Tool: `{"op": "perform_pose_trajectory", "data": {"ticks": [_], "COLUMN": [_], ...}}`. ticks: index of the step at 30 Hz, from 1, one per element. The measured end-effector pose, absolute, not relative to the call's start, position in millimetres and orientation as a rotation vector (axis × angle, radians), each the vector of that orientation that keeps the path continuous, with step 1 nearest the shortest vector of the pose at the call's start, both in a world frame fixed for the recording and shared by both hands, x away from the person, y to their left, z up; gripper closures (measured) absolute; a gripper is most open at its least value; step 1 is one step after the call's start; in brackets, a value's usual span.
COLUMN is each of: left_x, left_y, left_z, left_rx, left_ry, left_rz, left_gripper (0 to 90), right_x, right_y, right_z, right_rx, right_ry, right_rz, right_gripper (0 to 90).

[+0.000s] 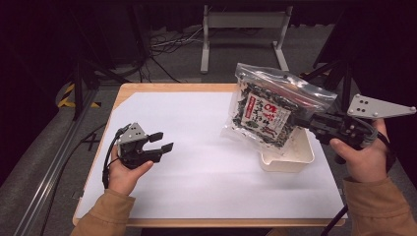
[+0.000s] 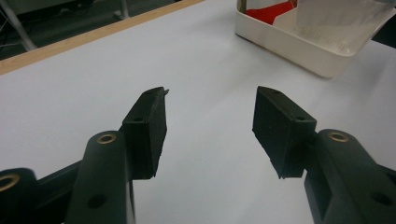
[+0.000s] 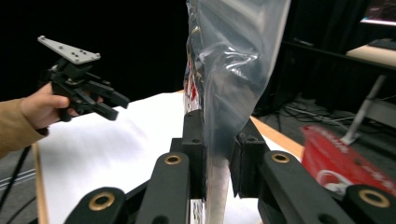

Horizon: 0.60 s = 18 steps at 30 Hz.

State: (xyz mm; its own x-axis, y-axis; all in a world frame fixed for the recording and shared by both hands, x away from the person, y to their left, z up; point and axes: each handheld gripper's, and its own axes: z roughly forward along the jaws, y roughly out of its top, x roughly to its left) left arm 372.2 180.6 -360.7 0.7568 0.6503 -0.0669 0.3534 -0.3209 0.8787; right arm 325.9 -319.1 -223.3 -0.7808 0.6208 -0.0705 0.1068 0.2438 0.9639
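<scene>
A clear zip bag (image 1: 265,105) with a green, white and red printed packet inside hangs tilted above the white tray (image 1: 290,162) at the right. My right gripper (image 1: 298,123) is shut on the bag's right edge; in the right gripper view the plastic (image 3: 229,60) is pinched between both jaws (image 3: 217,144). At the table's left, my left gripper (image 1: 164,141) is held open just over the white sheet, with nothing between its jaws (image 2: 210,112). It points toward the tray (image 2: 299,49).
A white sheet (image 1: 196,162) covers most of the wooden table (image 1: 147,87). A red packet (image 3: 341,158) lies in the tray. Beyond the far edge stand a metal frame (image 1: 243,22) and floor cables (image 1: 162,46).
</scene>
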Motion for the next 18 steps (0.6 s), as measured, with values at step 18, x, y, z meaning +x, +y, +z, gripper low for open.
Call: {"op": "perform_pose_trajectory", "data": {"ticks": [18], "left_x": [374], "left_y": [182], "left_z": [-362], "left_rx": [1.926], "left_ry": [0.781], "left_rz": [0.356], "left_gripper": [43.2], "right_x": [327], "right_y": [-351], "right_z": [-222], "right_rx": [0.770], "right_ry": [1.996], "right_rz": [1.371], "right_gripper": [78.0]}}
